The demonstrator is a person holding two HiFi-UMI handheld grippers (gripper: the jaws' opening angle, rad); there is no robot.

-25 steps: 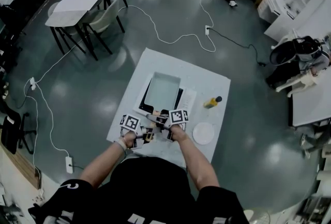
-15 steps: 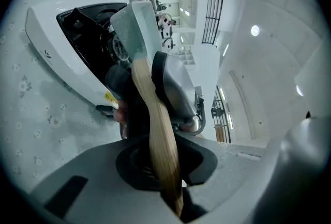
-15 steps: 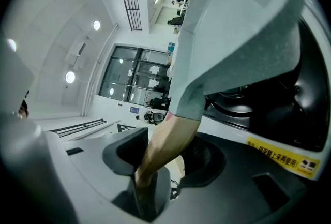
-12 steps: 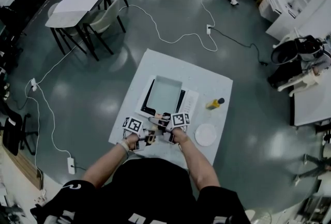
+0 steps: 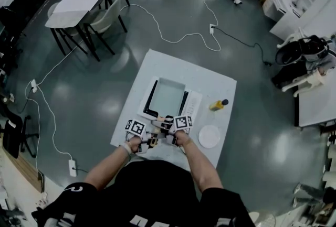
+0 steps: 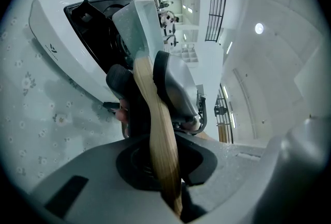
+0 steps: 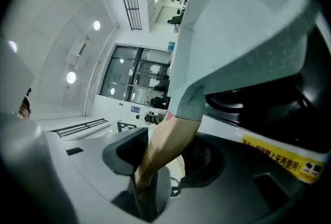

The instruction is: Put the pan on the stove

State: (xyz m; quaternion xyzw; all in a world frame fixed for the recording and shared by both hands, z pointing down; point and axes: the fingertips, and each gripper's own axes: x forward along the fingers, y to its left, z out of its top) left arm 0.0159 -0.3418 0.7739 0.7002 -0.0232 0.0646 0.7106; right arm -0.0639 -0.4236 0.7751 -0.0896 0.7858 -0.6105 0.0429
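A pale grey rectangular pan (image 5: 168, 96) lies over the black top of a white stove (image 5: 151, 104) on the table. Its wooden handle (image 5: 160, 125) points toward me. Both grippers are on that handle. My left gripper (image 5: 150, 138) is shut on it, and in the left gripper view the handle (image 6: 155, 130) runs between the pads to the pan (image 6: 140, 26). My right gripper (image 5: 168, 128) is also shut on the handle (image 7: 164, 141), with the pan body (image 7: 243, 26) just above the stove (image 7: 269, 130). Whether the pan rests on the stove or hangs just above it, I cannot tell.
The white table (image 5: 157, 61) stands on a grey floor. A yellow bottle with a black cap (image 5: 216, 104) stands right of the stove, and a white plate (image 5: 209, 136) lies near the front right corner. Cables cross the floor; other tables and chairs stand far back left.
The head view has shifted a little. Both grippers stay closed on the handle, and the pan keeps its place over the stove.
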